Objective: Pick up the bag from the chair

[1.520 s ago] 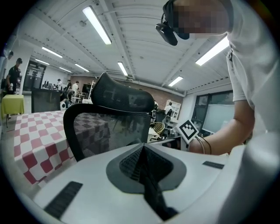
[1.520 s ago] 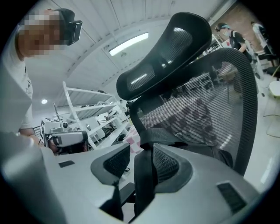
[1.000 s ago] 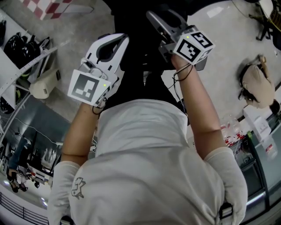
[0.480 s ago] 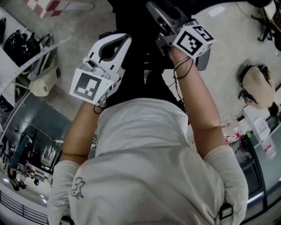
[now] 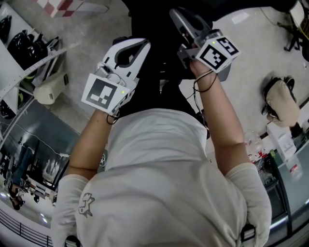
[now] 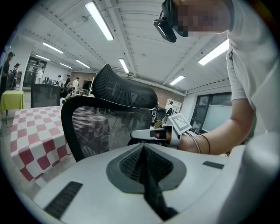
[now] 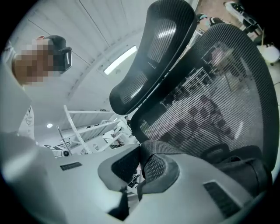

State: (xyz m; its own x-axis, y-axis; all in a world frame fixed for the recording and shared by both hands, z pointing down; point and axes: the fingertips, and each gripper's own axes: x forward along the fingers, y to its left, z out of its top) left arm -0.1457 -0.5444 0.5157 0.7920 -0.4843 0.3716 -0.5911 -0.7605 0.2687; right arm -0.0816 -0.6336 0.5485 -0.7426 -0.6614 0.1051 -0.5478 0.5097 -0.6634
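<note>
A black mesh office chair (image 5: 159, 67) stands in front of me; its back (image 6: 105, 131) and headrest (image 7: 170, 39) fill both gripper views. I cannot make out a bag on it. A black rounded bulk (image 7: 245, 170) shows at the chair's lower right, and I cannot tell if it is a bag or part of the chair. My left gripper (image 5: 137, 44) (image 6: 143, 148) is held before the chair, shut, pads together. My right gripper (image 5: 175, 12) (image 7: 140, 159) is close to the mesh back. Its jaws have just been closing and now stand shut, with nothing visible between the pads.
A beige bag (image 5: 282, 101) lies on the floor at the right. Another beige bag (image 5: 48, 89) leans by a white rack (image 5: 29, 67) holding black items at the left. A red-and-white checked table (image 6: 35, 131) stands behind the chair. Glass counters (image 5: 285, 159) are at the right.
Both grippers sit slightly further right in the head view. Otherwise they have hardly moved. From above I cannot make out the right jaws closing.
</note>
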